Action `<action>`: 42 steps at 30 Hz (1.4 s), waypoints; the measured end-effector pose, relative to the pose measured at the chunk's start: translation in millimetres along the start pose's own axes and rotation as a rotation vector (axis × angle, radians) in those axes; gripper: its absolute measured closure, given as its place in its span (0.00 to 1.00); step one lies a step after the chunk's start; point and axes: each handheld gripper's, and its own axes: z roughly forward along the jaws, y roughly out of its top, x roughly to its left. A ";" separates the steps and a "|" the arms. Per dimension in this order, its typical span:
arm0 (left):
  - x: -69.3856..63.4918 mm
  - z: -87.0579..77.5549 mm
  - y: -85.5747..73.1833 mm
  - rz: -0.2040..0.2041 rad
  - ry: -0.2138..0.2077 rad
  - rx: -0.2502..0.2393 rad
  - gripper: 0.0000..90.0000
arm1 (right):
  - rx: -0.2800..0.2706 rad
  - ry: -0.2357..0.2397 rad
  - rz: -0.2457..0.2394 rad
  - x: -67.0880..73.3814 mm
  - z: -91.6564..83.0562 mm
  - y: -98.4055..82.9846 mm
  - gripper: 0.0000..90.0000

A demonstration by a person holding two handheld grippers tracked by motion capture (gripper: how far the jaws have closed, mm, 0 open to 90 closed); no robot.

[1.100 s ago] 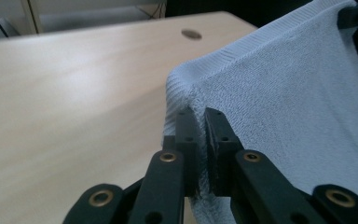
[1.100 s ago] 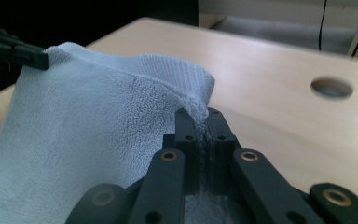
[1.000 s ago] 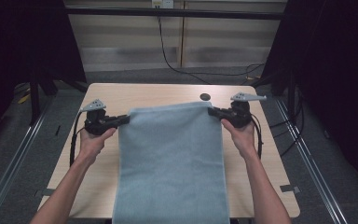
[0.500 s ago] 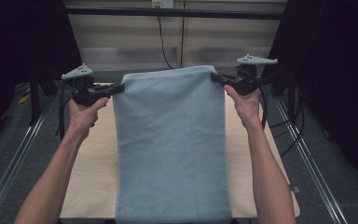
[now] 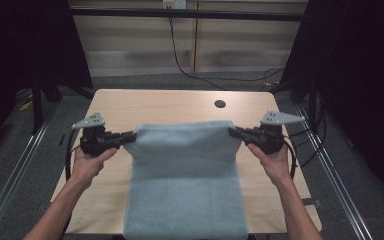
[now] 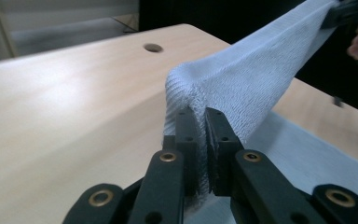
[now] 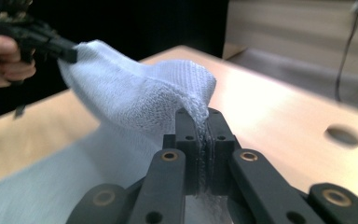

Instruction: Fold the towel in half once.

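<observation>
Towel [image 5: 185, 170] corners pinched in the closed jaws of left gripper [image 5: 125, 137] and right gripper [image 5: 236, 132], above table [image 5: 145, 107].

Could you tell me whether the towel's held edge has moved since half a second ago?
Yes. The towel edge has come back toward the person and down, now short of the table hole.

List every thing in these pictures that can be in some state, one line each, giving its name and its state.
towel: far edge lifted and stretched between both grippers, folding over; near end hangs over the table's near edge.
left gripper: shut on the towel's left corner.
right gripper: shut on the towel's right corner.
table: far half bare.
</observation>
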 end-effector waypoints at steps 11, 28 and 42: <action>-38.5 -19.7 -71.7 -0.071 -0.068 0.075 0.95 | 0.120 0.046 0.030 48.4 -29.5 -61.2 0.96; -52.5 10.9 -124.8 0.013 -0.038 0.288 0.95 | 0.395 0.045 0.134 65.6 -7.7 -148.1 0.96; 49.0 76.0 -73.2 -0.030 0.136 0.239 0.95 | 0.372 -0.095 0.114 -3.9 69.9 -110.7 0.97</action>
